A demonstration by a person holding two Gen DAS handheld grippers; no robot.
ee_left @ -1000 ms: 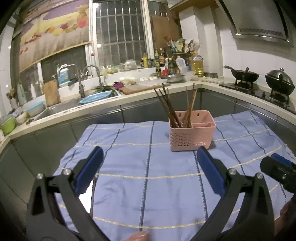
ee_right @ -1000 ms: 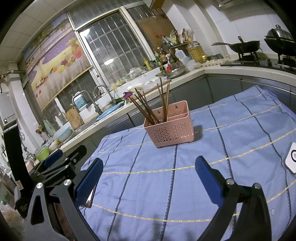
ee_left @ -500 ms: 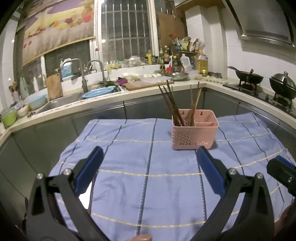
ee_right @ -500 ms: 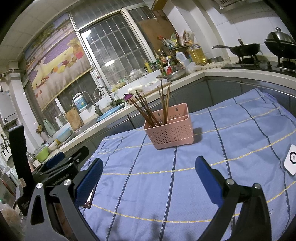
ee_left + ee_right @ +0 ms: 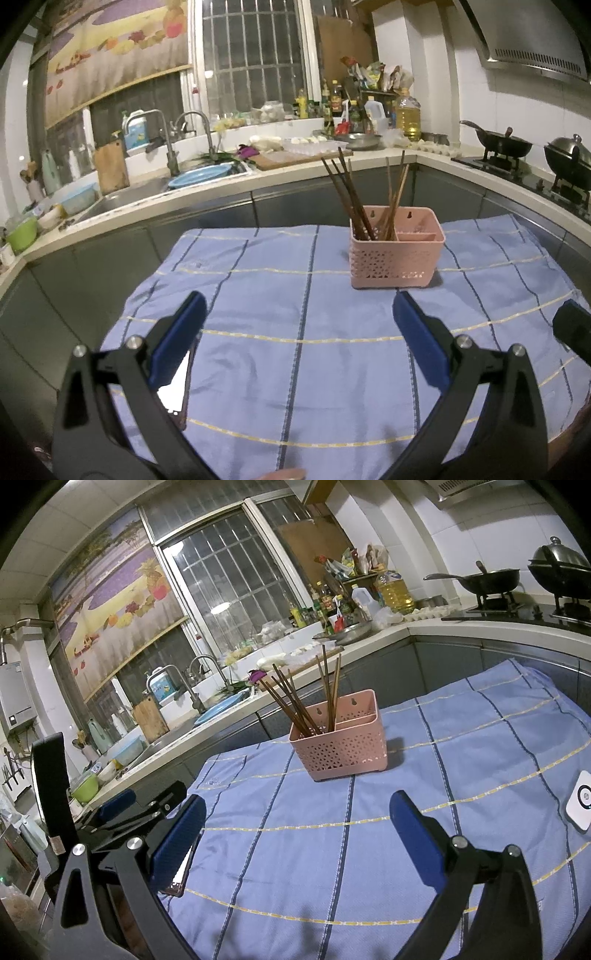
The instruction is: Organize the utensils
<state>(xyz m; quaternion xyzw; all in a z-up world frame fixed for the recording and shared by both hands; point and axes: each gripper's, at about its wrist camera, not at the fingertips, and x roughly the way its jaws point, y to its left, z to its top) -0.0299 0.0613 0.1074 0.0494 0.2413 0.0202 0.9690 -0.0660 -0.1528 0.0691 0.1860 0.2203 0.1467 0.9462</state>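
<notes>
A pink perforated utensil basket (image 5: 395,254) stands on the blue striped cloth (image 5: 295,350), also in the right wrist view (image 5: 341,738). Several brown chopsticks (image 5: 354,199) stand upright in its left compartment, seen too in the right wrist view (image 5: 306,698). My left gripper (image 5: 299,314) is open and empty, well short of the basket. My right gripper (image 5: 297,812) is open and empty, also short of the basket. The left gripper shows at the left of the right wrist view (image 5: 122,805).
A phone (image 5: 175,387) lies at the cloth's left edge. A small white device (image 5: 581,801) lies on the cloth at the right. A counter with a sink (image 5: 147,192) runs behind. Woks on a stove (image 5: 535,155) stand at the right.
Both views have risen and tilted slightly; the basket sits a little lower and farther right in the left view. The grippers stay open and empty.
</notes>
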